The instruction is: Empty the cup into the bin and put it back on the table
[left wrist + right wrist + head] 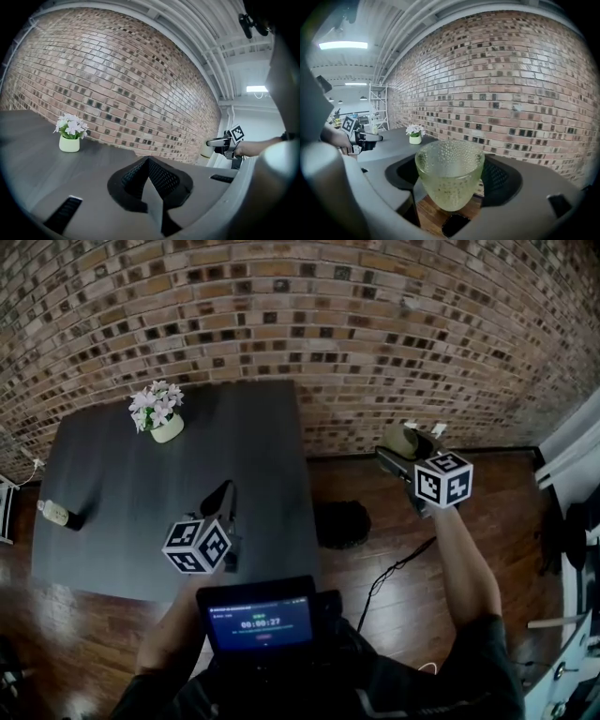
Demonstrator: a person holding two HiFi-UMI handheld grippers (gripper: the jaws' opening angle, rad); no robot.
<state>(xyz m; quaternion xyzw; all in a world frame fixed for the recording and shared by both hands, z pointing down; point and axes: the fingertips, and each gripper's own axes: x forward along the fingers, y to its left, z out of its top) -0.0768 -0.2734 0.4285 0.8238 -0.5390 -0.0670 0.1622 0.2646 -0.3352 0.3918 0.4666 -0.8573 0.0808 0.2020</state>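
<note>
Cup of pale green dimpled glass (450, 173) upright, clamped in right gripper (398, 449) beyond dark grey table's (112, 521) right edge; round black bin (342, 524) sits lower-left of it, by that edge; left gripper (225, 501) closed, empty.

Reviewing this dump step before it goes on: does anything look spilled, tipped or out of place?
Nothing stands out. The cup sits upright in the right gripper, off the table over the wood floor; the bin stands on the floor beside the table, the flower pot is upright, and no spill shows.
</note>
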